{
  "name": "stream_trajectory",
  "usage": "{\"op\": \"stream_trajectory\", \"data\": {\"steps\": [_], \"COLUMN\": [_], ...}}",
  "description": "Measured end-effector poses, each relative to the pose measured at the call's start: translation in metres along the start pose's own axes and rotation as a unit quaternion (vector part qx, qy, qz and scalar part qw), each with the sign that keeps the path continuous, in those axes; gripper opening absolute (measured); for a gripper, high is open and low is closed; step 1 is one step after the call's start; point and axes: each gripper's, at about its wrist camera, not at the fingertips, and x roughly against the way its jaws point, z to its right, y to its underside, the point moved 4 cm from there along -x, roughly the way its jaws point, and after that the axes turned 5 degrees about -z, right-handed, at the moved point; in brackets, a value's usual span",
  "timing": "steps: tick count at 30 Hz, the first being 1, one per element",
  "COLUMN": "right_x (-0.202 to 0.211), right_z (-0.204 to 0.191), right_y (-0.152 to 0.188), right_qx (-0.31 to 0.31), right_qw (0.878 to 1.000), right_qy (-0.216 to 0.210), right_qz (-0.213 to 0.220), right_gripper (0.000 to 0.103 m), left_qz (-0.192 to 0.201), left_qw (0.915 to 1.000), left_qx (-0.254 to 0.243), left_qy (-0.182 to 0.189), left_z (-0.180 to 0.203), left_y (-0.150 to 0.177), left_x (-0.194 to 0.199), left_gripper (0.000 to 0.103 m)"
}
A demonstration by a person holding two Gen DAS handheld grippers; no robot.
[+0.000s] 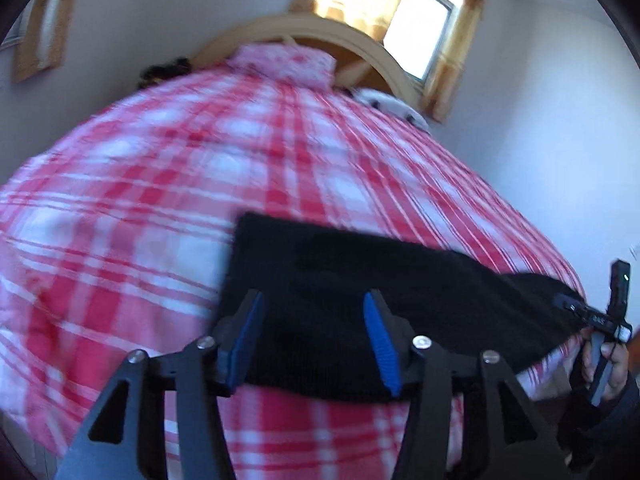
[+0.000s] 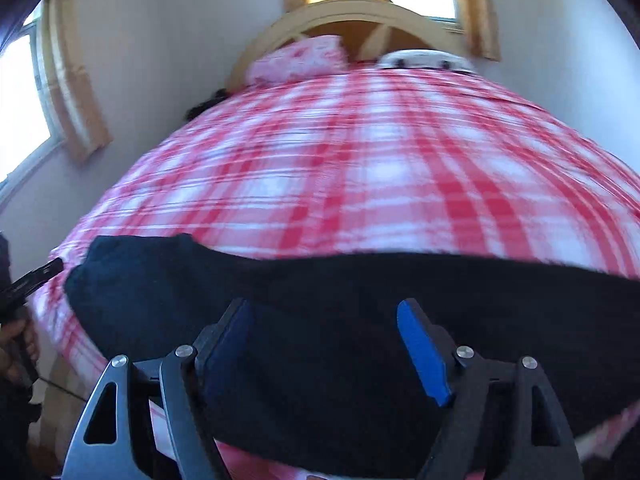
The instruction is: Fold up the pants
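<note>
Left wrist view gives us the black pants (image 1: 360,304) lying flat across the near end of the bed (image 1: 160,200), on its red-and-white plaid cover, in a long band that already looks doubled over. We judge they lie near the edge so that both tools reach them. Our left gripper (image 1: 314,338) stands released above the cloth, blue pads apart, pinching nothing. The right gripper (image 2: 326,350) is likewise let go, its jaws wide over the fabric. Only the left view shows the hand (image 1: 604,364) gripping the other tool at the band's right end; the right view alone shows the band's rounded left end and the side window (image 2: 24,120).
</note>
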Motion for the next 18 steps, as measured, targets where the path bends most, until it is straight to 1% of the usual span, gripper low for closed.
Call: {"op": "stream_trajectory", "data": {"steps": [1,2,3,4,5,6,7,9,10,11,12,13,14,16,18], "right_x": [0.000,-0.002,0.001,0.005,0.017,0.037,0.049,0.082,0.094,0.099,0.109,0.114,0.118,0.115,0.109], "right_z": [0.006,0.018,0.032,0.041,0.059,0.086,0.105,0.164,0.198,0.218,0.251,0.273,0.290,0.324,0.348], "right_y": [0.006,0.015,0.022,0.025,0.026,0.023,0.022,0.017,0.017,0.016,0.020,0.022,0.025,0.034,0.041], "right_qx": [-0.001,0.001,-0.005,-0.015,-0.032,-0.062,-0.084,-0.149,-0.180,-0.196,-0.224,-0.246,-0.261,-0.293,-0.313], "right_qw": [1.000,1.000,0.999,0.999,0.999,0.997,0.995,0.983,0.975,0.970,0.958,0.949,0.944,0.936,0.931], "right_qy": [0.003,0.007,0.014,0.017,0.016,0.021,0.030,0.071,0.095,0.115,0.151,0.169,0.175,0.175,0.168], "right_qz": [-0.008,-0.027,-0.031,-0.023,-0.005,0.026,0.044,0.082,0.086,0.088,0.092,0.097,0.100,0.091,0.084], "right_gripper": [0.077,0.077,0.077,0.077,0.077,0.077,0.077,0.077,0.077,0.077,0.077,0.077,0.077,0.077,0.077], "left_qz": [-0.012,-0.024,-0.026,-0.020,-0.017,-0.016,-0.015,-0.012,-0.011,-0.008,-0.006,-0.002,0.003,0.010,0.015], "left_qw": [0.9999,0.9994,0.9991,0.9988,0.9982,0.9980,0.9981,0.9989,0.9991,0.9992,0.9993,0.9994,0.9992,0.9987,0.9986], "left_qx": [-0.010,-0.022,-0.028,-0.038,-0.048,-0.051,-0.047,-0.031,-0.027,-0.021,-0.017,-0.011,-0.006,0.009,0.027], "left_qy": [-0.002,-0.008,-0.015,-0.025,-0.031,-0.034,-0.037,-0.032,-0.032,-0.032,-0.033,-0.034,-0.039,-0.049,-0.043], "left_z": [0.009,0.020,0.027,0.033,0.037,0.037,0.036,0.032,0.030,0.027,0.028,0.025,0.022,0.020,0.016], "left_y": [0.006,0.013,0.016,0.017,0.018,0.018,0.017,0.019,0.020,0.019,0.019,0.019,0.018,0.016,0.017], "left_x": [-0.010,-0.022,-0.026,-0.027,-0.027,-0.026,-0.027,-0.026,-0.026,-0.027,-0.027,-0.027,-0.026,-0.027,-0.025], "left_gripper": [0.055,0.055,0.056,0.056,0.057,0.059,0.059,0.060,0.061,0.061,0.061,0.061,0.061,0.060,0.058]}}
